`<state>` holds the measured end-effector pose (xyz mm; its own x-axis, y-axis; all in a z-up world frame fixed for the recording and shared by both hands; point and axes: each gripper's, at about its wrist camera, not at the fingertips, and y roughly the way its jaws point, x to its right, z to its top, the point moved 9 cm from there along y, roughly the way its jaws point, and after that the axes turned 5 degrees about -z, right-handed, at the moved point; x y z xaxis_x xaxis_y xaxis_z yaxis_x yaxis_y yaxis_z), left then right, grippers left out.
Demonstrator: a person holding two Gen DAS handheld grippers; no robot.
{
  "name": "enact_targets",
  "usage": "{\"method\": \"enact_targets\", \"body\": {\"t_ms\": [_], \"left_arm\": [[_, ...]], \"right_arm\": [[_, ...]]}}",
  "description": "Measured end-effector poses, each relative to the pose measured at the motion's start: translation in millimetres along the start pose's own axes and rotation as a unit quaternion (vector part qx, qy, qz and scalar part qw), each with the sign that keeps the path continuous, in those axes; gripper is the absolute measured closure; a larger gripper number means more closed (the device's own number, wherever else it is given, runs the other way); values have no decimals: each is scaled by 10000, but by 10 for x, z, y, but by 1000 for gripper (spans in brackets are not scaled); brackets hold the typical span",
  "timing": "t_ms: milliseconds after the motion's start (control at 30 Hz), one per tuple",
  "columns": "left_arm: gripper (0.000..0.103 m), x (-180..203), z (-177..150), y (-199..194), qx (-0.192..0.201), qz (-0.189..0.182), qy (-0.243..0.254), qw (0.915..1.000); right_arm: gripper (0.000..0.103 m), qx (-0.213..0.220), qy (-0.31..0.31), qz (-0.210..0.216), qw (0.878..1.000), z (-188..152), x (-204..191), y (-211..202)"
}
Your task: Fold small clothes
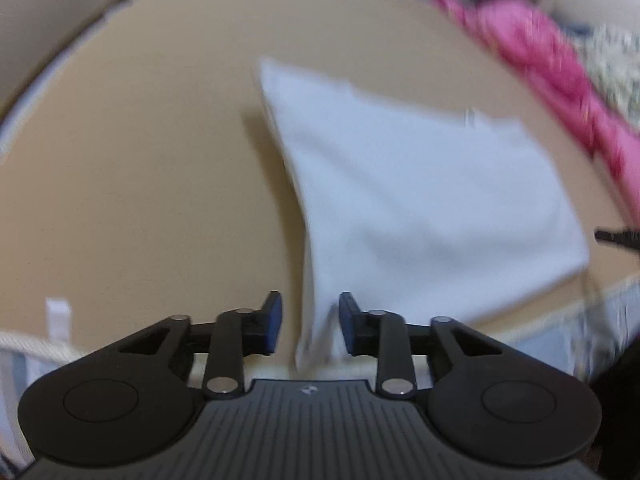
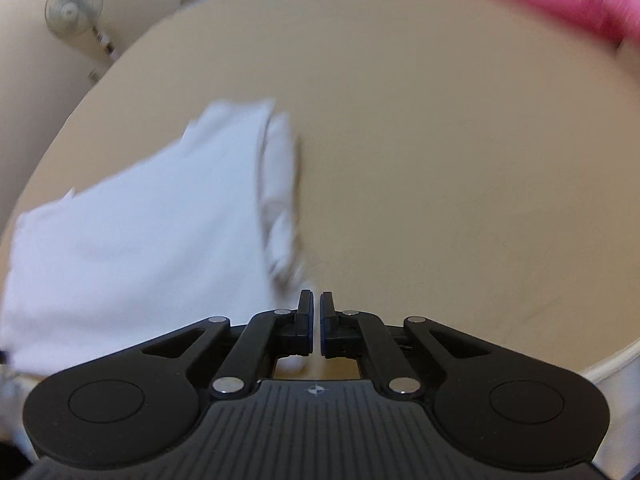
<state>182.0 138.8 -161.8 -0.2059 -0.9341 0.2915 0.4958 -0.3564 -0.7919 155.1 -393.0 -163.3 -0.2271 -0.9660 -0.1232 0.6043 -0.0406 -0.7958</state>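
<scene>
The white garment lies flat on the tan table. My left gripper straddles its near-left corner, jaws spread, not pinching. My right gripper, nearly closed and empty, sits just off its near-right corner.

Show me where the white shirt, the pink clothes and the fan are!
white shirt (image 1: 420, 184): left wrist view, middle of the flat fabric.
pink clothes (image 1: 552, 60): left wrist view, middle of the heap.
fan (image 2: 74, 4): right wrist view, centre of its round head.
</scene>
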Motion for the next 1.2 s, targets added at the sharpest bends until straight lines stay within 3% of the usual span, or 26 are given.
{"method": "enact_targets", "body": {"t_ms": [67,100,200,300,367,400,633,800,967,1200], "left_arm": [[67,44,61,-119,396,-135,-40,9991],[67,113,72,-162,508,-295,-53,9983],[67,345,-16,-123,449,-591,272,9969],[66,418,-273,180,-312,-193,683,9970],[63,288,-496,403,-1008,327,681,9920],[63,279,-520,418,-1035,321,650,9920],[55,175,-449,140,-542,114,216,9982],[52,4,-276,-11,-337,196,-100,9992],[50,-186,-119,-61,-227,346,-249,9988],[50,-132,-2,85,-155,386,-376,9984]], "right_arm": [[78,358,106,247,9990,94,-32,-112],[77,404,92,438,9982,101,-76,-121],[78,207,-209,922,9953,-1,-319,-96],[76,-252,-760,933,9924,-214,-527,31],[76,-793,-1150,511,9889,-418,-521,232],[76,-920,-1221,411,9874,-477,-502,290],[73,-311,-721,271,9965,-173,-368,126],[61,281,-241,-61,9993,53,-121,-83],[60,383,43,-127,9992,142,-11,-31],[60,426,-205,-74,9989,103,-134,-27]]}}
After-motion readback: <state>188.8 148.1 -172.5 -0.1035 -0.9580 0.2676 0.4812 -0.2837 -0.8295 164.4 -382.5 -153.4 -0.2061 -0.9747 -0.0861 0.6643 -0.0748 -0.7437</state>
